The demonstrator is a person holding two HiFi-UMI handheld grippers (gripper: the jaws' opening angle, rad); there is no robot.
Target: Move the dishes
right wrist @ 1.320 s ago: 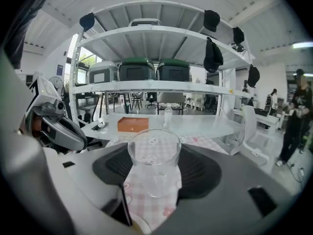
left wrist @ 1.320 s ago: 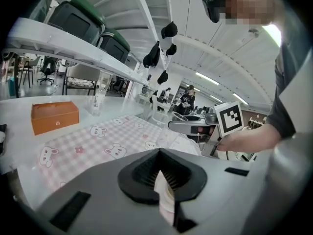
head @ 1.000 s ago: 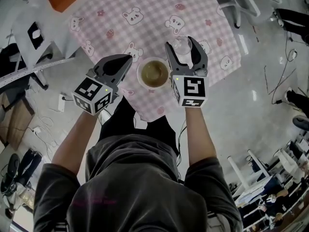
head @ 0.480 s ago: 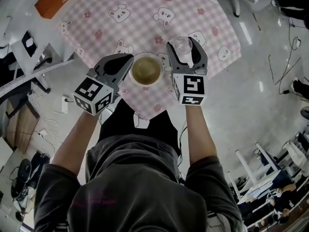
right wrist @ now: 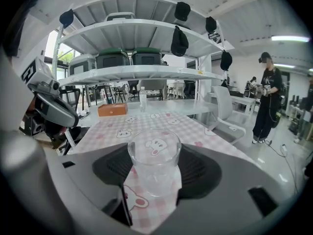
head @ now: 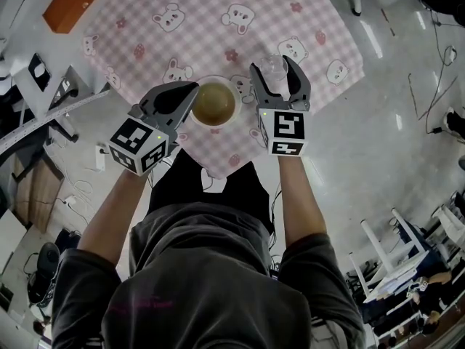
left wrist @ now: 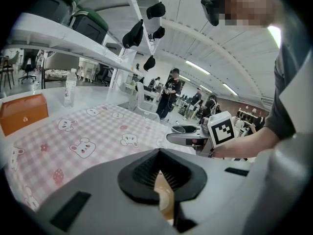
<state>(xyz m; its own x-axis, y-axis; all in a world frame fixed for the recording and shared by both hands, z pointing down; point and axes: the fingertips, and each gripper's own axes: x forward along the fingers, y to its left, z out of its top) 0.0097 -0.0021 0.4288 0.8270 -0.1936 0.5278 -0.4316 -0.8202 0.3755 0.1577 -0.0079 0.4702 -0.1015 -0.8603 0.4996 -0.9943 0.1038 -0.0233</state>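
Observation:
A tan bowl [head: 215, 102] with a pale rim hangs over the near edge of the pink bear-print tablecloth [head: 218, 20]. My left gripper [head: 190, 93] is shut on its left rim; in the left gripper view only a tan sliver of the bowl [left wrist: 165, 199] shows between the closed jaws of my left gripper [left wrist: 164, 180]. A clear glass [head: 274, 66] stands upright between the fingers of my right gripper [head: 278, 75]. In the right gripper view the glass [right wrist: 154, 160] fills the gap of my right gripper [right wrist: 154, 173], with both pads against its sides.
An orange box [head: 76, 2] lies at the cloth's far left corner, with a small bottle [right wrist: 143, 99] near it. Shelving stands behind the table. A chair [right wrist: 222, 111] and a standing person [right wrist: 266, 99] are off to the right.
The bowl's rim, just clear of the left gripper's tips a second ago, now sits between them. The tablecloth has slid up and left in the head view. The right gripper still holds the glass.

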